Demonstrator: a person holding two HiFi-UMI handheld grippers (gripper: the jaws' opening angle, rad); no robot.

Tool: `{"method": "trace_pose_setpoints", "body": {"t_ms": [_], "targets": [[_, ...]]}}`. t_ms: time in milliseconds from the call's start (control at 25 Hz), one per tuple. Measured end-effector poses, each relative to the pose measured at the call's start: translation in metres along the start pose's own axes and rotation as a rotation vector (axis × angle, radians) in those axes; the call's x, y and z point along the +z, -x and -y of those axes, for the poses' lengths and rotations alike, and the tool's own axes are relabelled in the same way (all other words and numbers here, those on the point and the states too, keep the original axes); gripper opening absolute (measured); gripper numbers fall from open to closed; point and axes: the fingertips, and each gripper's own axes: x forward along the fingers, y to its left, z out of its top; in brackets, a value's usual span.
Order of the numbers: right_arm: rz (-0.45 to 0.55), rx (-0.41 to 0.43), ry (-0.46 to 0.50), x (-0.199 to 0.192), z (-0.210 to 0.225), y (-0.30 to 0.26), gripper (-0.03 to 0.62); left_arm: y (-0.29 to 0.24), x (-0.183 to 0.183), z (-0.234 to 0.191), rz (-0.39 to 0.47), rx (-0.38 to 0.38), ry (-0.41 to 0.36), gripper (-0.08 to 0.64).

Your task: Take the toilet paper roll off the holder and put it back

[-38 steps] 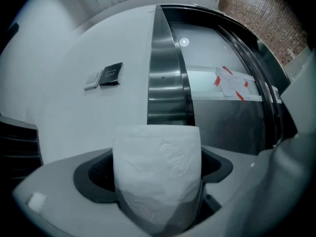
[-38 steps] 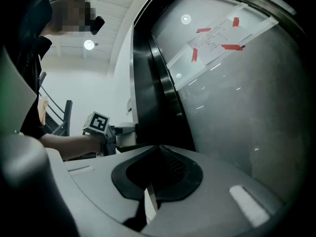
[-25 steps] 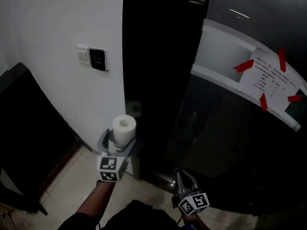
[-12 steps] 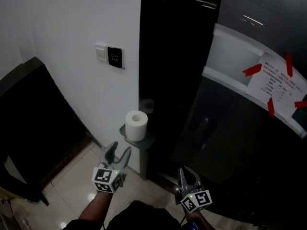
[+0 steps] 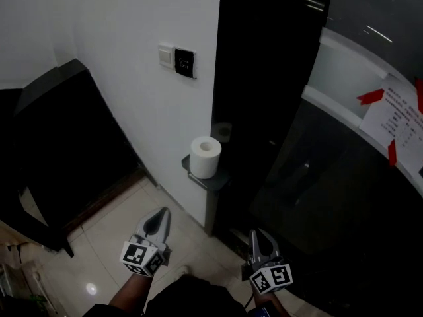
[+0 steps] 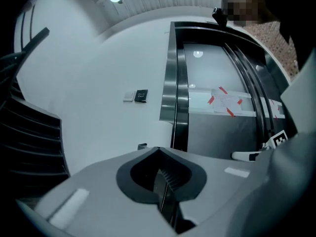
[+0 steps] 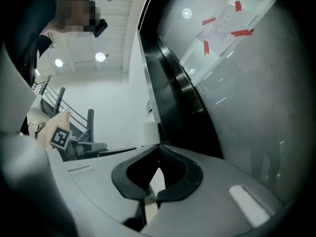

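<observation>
A white toilet paper roll (image 5: 205, 156) stands upright on a small grey holder shelf (image 5: 213, 181) fixed by the edge of the white wall. It also shows in the right gripper view as a roll (image 7: 149, 132) just beyond the jaws. My left gripper (image 5: 160, 214) hangs below and left of the holder, well apart from the roll. Its jaws have just been closing and now meet with nothing between them (image 6: 158, 148). My right gripper (image 5: 257, 234) is low at the right by the dark door, its tips together and empty (image 7: 159, 145).
A light switch and a dark card reader (image 5: 184, 62) are on the white wall. Right of the holder stands a black frame and a dark glass door carrying a notice fixed with red tape (image 5: 398, 121). A black panel (image 5: 66, 144) fills the left. Pale floor tiles (image 5: 112, 233) lie below.
The left gripper, a second ago open around the roll on the holder, has pulled back and down from it and shut. The roll stays on the holder. The right gripper barely moved.
</observation>
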Motion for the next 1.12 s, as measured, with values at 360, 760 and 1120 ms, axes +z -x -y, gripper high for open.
{"method": "trace_pose_setpoints", "body": {"t_ms": [360,760,1120], "targets": [[-0.081,0.141,-0.064,-0.046,-0.036,0.017,0.014,0.078,-0.015,-0.005,-0.033,0.153,-0.007,0.002],[-0.044,0.169,0.012,-0.034,-0.107,0.034,0.012,0.138,-0.007,-0.013,0.004,0.093,0.026,0.002],[-0.087,0.105,0.045,-0.058,-0.200,0.074,0.012,0.226,-0.001,-0.056,0.002,0.047,0.062,0.002]]}}
